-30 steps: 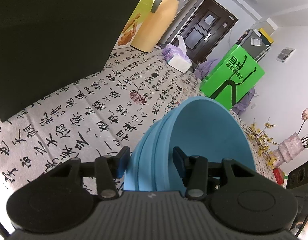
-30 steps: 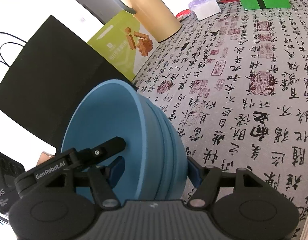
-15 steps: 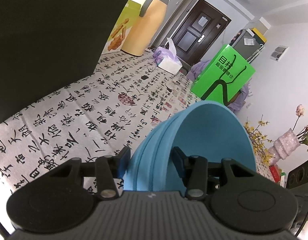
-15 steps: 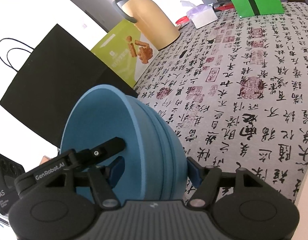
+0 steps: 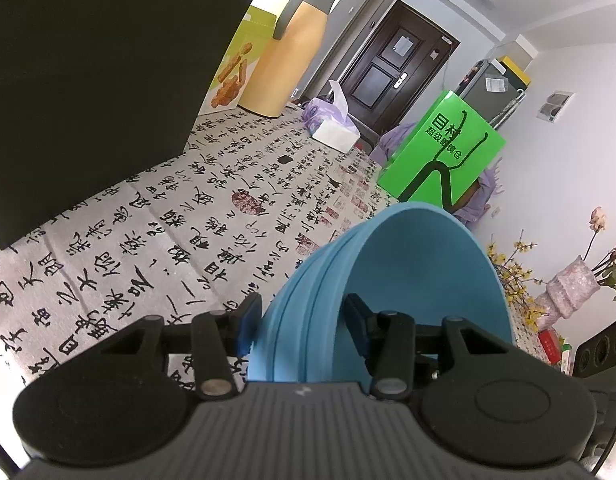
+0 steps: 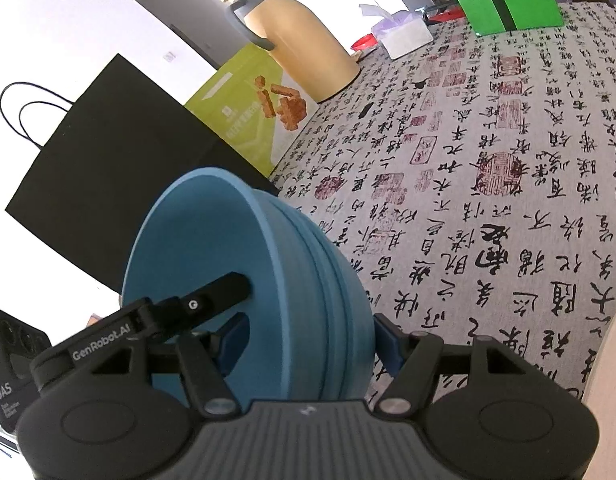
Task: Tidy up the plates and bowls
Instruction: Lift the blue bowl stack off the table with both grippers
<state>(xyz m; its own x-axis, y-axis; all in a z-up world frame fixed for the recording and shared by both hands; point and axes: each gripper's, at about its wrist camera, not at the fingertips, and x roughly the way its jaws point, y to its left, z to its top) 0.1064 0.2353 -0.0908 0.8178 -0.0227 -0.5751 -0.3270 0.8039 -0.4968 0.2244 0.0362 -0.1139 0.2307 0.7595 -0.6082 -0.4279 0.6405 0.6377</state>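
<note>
Calligraphy tablecloth (image 5: 156,240), nested blue bowls (image 5: 408,280) tilted, empty inside, left tool (image 5: 304,320) and right tool (image 6: 312,340) both clamping the rims

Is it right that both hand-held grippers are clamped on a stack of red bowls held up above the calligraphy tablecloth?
Not quite: the bowls are blue, not red. The left wrist view shows the left hand-held gripper clamped on the rim of the stack of blue bowls, and the right wrist view shows the right hand-held gripper clamped on it too, above the calligraphy tablecloth.
</note>
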